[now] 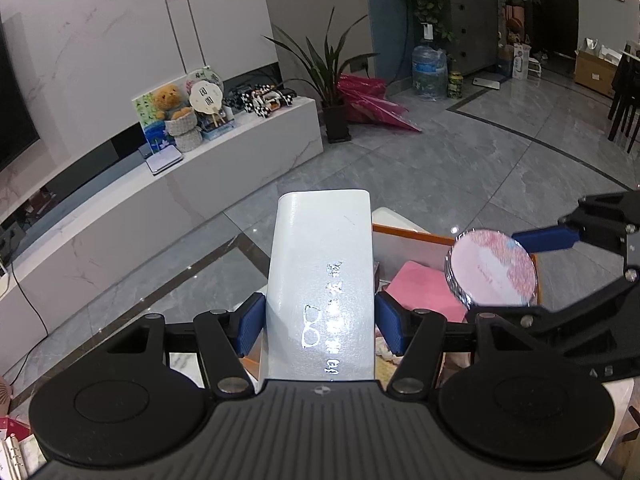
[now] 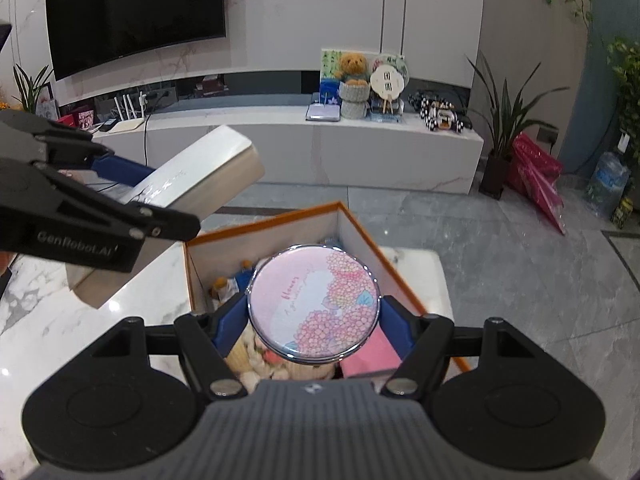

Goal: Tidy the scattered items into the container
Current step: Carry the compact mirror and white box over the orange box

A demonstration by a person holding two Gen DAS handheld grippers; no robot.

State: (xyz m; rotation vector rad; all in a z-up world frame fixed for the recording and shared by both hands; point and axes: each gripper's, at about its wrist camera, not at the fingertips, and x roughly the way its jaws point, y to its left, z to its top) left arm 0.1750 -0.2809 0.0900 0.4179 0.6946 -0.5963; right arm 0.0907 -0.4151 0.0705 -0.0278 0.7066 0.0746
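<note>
My left gripper (image 1: pixel 320 326) is shut on a long white glasses case (image 1: pixel 324 272) and holds it up in the air, tilted. The case (image 2: pixel 192 184) also shows in the right wrist view, left of the box. My right gripper (image 2: pixel 314 320) is shut on a round pink floral compact mirror (image 2: pixel 314 304) and holds it above the open orange-edged box (image 2: pixel 360 236). The mirror (image 1: pixel 492 268) shows in the left wrist view too, over the box (image 1: pixel 404 236). Inside the box lie a pink cloth (image 2: pixel 372 356), a plush toy and small items.
The box stands on a white marble table (image 2: pixel 48 320). Beyond it are grey floor tiles, a white TV bench (image 2: pixel 320 148) with a teddy bear and toys, a potted plant (image 2: pixel 500 128) and a pink umbrella (image 2: pixel 536 176). A notebook lies at the lower left (image 1: pixel 12 456).
</note>
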